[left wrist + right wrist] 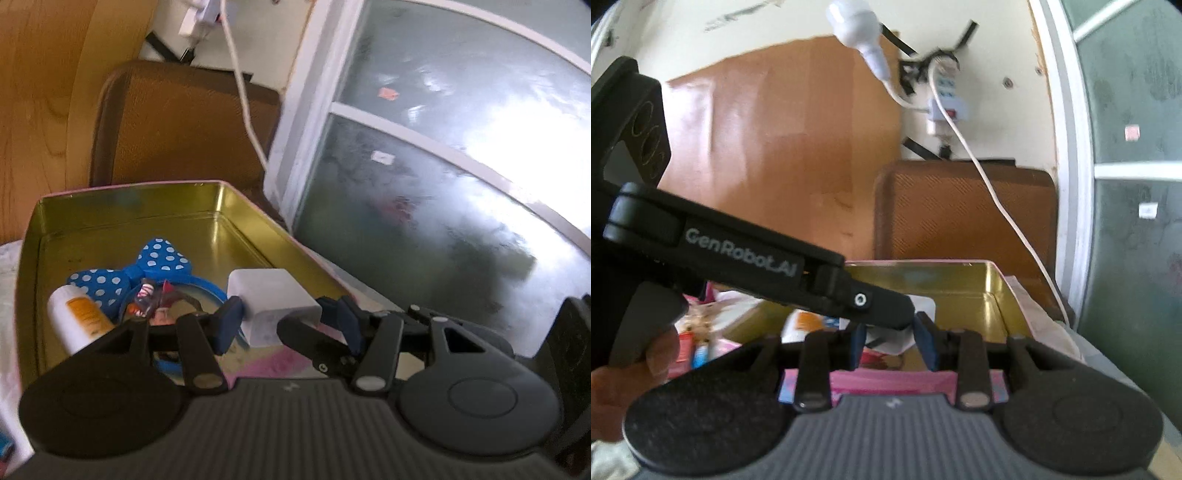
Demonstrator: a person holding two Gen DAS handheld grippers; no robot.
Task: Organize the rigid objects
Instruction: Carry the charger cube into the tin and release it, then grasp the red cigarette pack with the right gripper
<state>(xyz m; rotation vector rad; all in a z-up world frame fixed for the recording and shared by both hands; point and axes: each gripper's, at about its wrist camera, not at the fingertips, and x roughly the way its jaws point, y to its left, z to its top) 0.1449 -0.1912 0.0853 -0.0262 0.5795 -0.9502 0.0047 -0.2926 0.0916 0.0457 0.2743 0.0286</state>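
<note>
Over the gold tin (pixel 122 210), left tongs (pixel 282 317) grip a white charger (pixel 271 299); next they must release it; right tongs (pixel 892 341) gape, empty.

Bottle (pixel 75 317), bow headband (pixel 147 264), charger block (pixel 273 302) inside tin (pixel 122 201).

left gripper (pixel 280 317): black body, blue fingers (pixel 229 325) | "GenRobot.AI" lettering | silver pivot pins

Tin (pixel 122 206): gold-lined, pink outside, open.
Charger block (pixel 271 302): white, over near right wall.
Bow headband (pixel 155 264): blue, white-dotted, inside.
Bottle (pixel 75 317): white, orange label, lying inside.
</note>
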